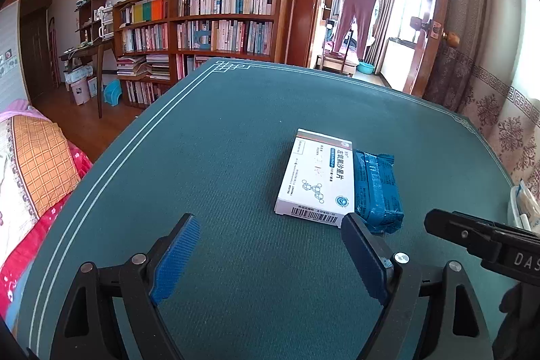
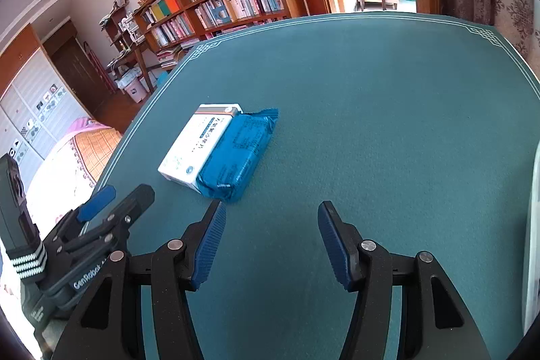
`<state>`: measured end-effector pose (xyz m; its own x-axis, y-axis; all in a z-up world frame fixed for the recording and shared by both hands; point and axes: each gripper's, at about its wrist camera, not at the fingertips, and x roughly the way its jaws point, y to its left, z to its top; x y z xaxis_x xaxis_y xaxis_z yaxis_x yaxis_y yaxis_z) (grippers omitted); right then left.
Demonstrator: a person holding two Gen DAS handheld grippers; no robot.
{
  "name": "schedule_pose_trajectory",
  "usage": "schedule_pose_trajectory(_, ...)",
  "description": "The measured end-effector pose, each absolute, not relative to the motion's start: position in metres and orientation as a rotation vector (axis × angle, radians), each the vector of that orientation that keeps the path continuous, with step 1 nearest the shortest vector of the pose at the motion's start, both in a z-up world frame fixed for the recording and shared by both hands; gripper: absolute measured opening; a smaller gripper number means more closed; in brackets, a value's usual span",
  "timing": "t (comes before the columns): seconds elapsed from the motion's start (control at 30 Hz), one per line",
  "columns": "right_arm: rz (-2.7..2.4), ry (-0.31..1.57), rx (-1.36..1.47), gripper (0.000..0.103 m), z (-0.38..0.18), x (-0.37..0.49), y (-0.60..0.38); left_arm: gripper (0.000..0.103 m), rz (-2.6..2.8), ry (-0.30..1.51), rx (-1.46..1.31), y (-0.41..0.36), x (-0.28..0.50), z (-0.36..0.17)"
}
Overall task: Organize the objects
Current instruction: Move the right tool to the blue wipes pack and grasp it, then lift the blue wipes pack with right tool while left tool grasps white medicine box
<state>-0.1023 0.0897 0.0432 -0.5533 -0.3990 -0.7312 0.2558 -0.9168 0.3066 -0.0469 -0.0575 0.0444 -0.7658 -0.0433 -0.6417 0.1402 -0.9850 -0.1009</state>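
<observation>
1. Where the green table mat (image 1: 236,130) fills mid-frame, a white medicine box (image 1: 317,177) lies touching a blue sealed packet (image 1: 378,188) (side by side).
2. Left gripper (image 1: 270,245) and right gripper (image 2: 270,235) are both spread wide, holding nothing.

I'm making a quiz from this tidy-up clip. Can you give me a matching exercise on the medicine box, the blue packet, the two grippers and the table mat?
Things:
1. medicine box
2. blue packet
3. left gripper
4. table mat

Descriptions:
A. dark green, white border lines
B. open, holding nothing
C. white, barcode on its near end
D. crinkled wrapper, lying against the box's right side

Pairs: 1-C, 2-D, 3-B, 4-A
</observation>
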Motion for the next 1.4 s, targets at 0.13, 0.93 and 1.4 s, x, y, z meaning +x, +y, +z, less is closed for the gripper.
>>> schedule_pose_trajectory(0.13, -2.459, -0.225, 1.221, 0.060, 0.041, -0.119, 0.070, 0.089, -2.828, 0.255, 1.038, -0.064, -0.047, 0.040)
schedule_pose_trajectory(0.93, -2.520, -0.041, 1.225, 0.068, 0.029, -0.155, 0.022, 0.089, -2.744, 0.389, 1.062, -0.084, -0.049, 0.031)
schedule_pose_trajectory(1.4, -2.573, 0.124, 1.227, 0.067, 0.022, -0.145, 0.017, 0.089, -2.737, 0.415, 1.061, -0.088, -0.048, 0.030)
